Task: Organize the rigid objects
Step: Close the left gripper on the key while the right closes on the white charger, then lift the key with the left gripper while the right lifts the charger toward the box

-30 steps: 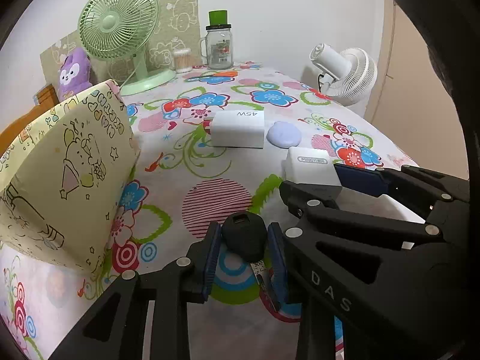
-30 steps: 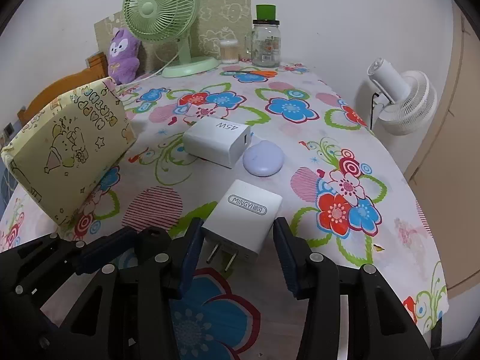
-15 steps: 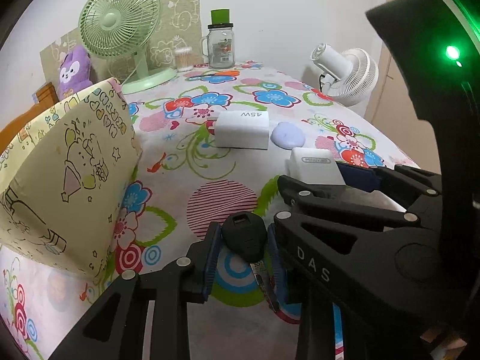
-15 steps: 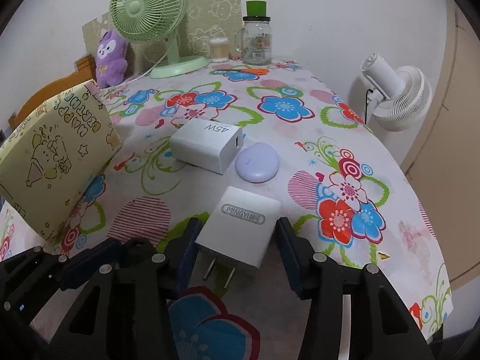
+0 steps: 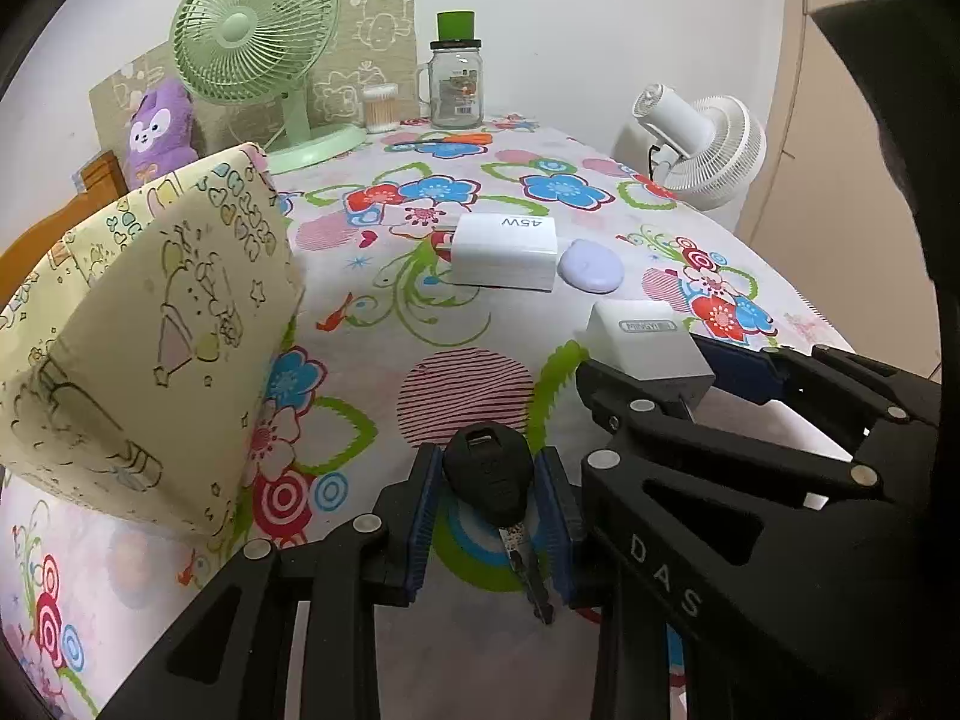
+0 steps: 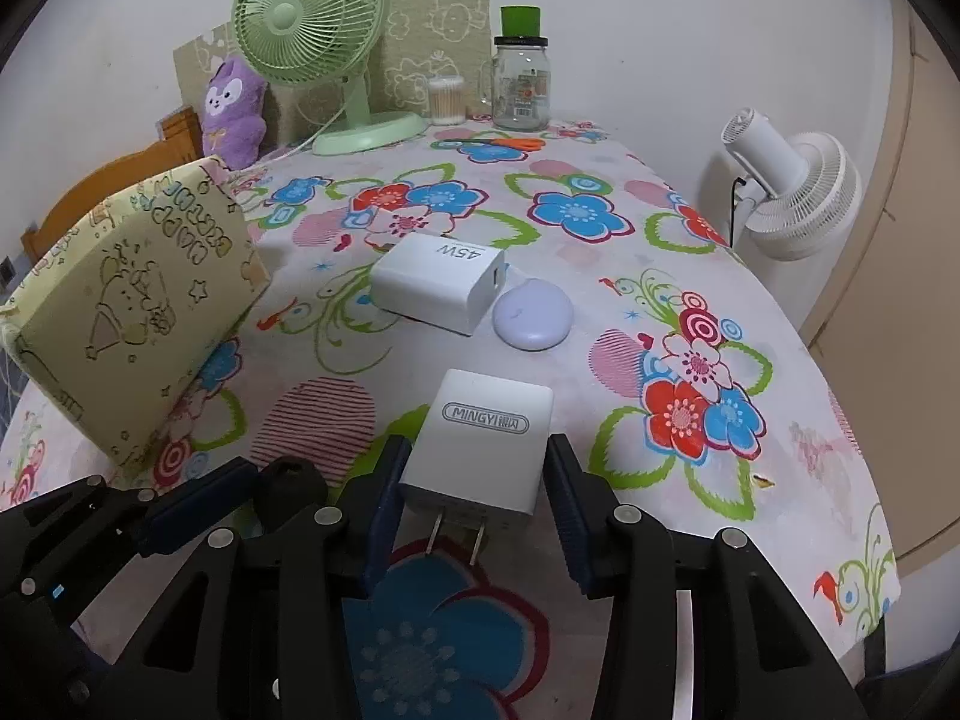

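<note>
Left gripper (image 5: 487, 516): blue pads pressed against both flanks of the black plastic head of a car key (image 5: 487, 471), metal blade pointing back toward the camera, key low over the flowered tablecloth (image 5: 372, 354). Gripped, by the look of the contact on either side.

Right gripper (image 6: 473, 501): spread fairly wide around a white square wall charger with grey "MINGYI" lettering (image 6: 489, 441), prongs facing the camera. Left pad at or against the charger's edge, right pad just apart from it; not clamped, charger resting on the cloth. Seen from the left wrist view, same charger (image 5: 645, 342) just beyond the right tool's black frame, right of the key.

Farther out, near the middle of the table: a larger white rectangular charger marked "45W" (image 6: 438, 282), lying flat, and a pale lilac rounded puck (image 6: 533, 318) just beside its right end, possibly touching. To the left, a yellow cartoon-printed fabric box (image 6: 129, 312), tilted, near the table's left edge.

At the far end: a mint-green desk fan (image 6: 309, 24), a purple plush rabbit (image 6: 234, 111) left of it, a small clear tub of cotton swabs (image 6: 447, 99), and a glass mason-jar mug with a green cap (image 6: 521, 75). Off the table to the right, a white standing fan (image 6: 792, 192).
</note>
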Available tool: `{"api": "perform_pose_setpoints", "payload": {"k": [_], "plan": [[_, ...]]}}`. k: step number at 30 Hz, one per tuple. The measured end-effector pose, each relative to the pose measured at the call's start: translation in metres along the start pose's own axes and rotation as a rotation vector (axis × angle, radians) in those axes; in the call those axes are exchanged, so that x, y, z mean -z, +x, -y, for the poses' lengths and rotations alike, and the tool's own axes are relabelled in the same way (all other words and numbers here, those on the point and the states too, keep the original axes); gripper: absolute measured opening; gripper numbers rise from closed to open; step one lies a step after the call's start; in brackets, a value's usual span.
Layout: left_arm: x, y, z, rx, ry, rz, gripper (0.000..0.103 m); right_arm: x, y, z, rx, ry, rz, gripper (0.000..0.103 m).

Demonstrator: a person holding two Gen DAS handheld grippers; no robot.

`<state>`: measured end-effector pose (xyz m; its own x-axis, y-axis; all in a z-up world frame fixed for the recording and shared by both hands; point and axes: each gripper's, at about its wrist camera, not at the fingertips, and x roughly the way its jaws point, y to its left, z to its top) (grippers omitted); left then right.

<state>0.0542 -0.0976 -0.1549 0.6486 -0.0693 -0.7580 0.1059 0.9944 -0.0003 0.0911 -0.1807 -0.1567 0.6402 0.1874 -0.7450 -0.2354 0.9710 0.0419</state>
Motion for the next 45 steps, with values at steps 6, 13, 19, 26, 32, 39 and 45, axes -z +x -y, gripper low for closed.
{"api": "perform_pose_setpoints", "payload": {"k": [6, 13, 19, 26, 32, 39, 45], "plan": [[-0.002, -0.010, -0.001, 0.009, -0.004, 0.009, 0.032, -0.001, -0.009, -0.001, 0.004, 0.018, 0.000, 0.047], [-0.004, -0.022, 0.000, 0.025, 0.001, 0.014, 0.032, -0.003, -0.023, -0.002, 0.022, 0.031, 0.000, 0.047], [-0.007, -0.034, -0.001, 0.037, 0.004, 0.026, 0.032, -0.006, -0.035, -0.003, 0.028, 0.052, -0.001, 0.047], [-0.012, -0.051, -0.001, 0.036, 0.017, 0.042, 0.032, -0.010, -0.053, -0.007, 0.035, 0.054, 0.019, 0.047], [-0.017, -0.064, -0.001, 0.038, 0.026, 0.063, 0.032, -0.016, -0.066, -0.009, 0.034, 0.062, 0.034, 0.047], [-0.027, -0.077, -0.002, 0.048, 0.047, 0.075, 0.032, -0.023, -0.081, -0.011, 0.052, 0.066, 0.052, 0.047], [-0.036, -0.086, -0.003, 0.049, 0.057, 0.096, 0.032, -0.032, -0.092, -0.013, 0.061, 0.070, 0.071, 0.047]]}}
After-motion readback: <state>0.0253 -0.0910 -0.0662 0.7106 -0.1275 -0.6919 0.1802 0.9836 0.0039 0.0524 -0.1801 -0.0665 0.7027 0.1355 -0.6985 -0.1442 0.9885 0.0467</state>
